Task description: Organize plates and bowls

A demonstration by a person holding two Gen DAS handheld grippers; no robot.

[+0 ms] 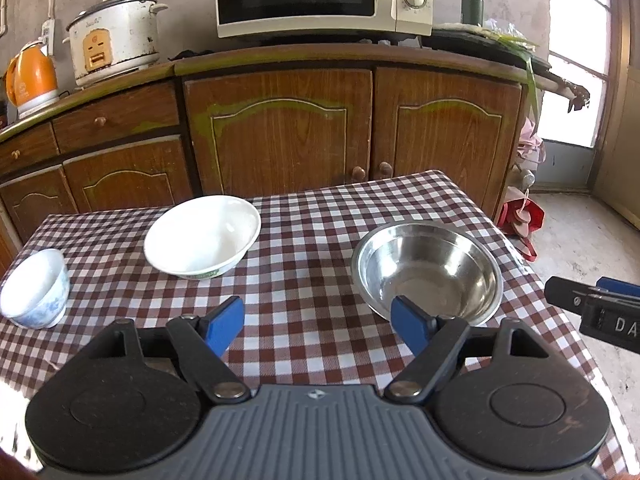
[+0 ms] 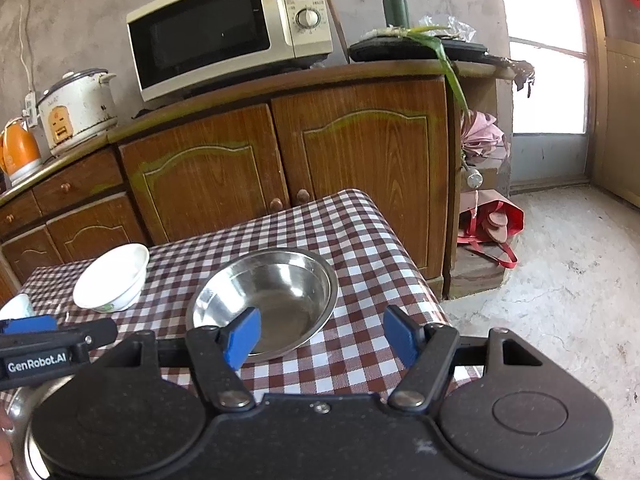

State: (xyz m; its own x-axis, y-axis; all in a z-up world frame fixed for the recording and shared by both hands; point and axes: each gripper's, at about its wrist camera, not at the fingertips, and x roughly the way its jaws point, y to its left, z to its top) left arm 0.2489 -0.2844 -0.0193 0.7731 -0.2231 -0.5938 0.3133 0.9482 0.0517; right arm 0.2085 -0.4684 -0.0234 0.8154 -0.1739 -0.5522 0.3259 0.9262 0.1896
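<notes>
A: Left wrist view. The left gripper point(image 1: 318, 326) stood with its jaws wide apart and nothing between them, above the checked table point(image 1: 304, 264). Taking the steel bowl point(image 1: 427, 271) as landmark: the white bowl point(image 1: 202, 236) sat well to its left, the small blue-patterned bowl point(image 1: 35, 288) further left still, at the table's edge. All three were upright and apart, none nested.

B: And the right-hand blue pad point(image 1: 408, 322)?

A: It overlapped the steel bowl's near rim in the picture; contact could not be told.

B: Right wrist view?

A: The right gripper point(image 2: 320, 340) was likewise spread, empty. The steel bowl point(image 2: 262, 300) lay just ahead, its near rim behind the left pad point(image 2: 242, 338). The white bowl point(image 2: 112, 278) sat left of it.

B: Judged step?

A: Approach to the steel bowl, probably by the right gripper. Advice: straddle the rim, one pad inside and one outside, before closing. The thin, slick wall may slip, so grip squarely and lift level. The bowl sat near the table's right edge; avoid nudging it outward.
</notes>
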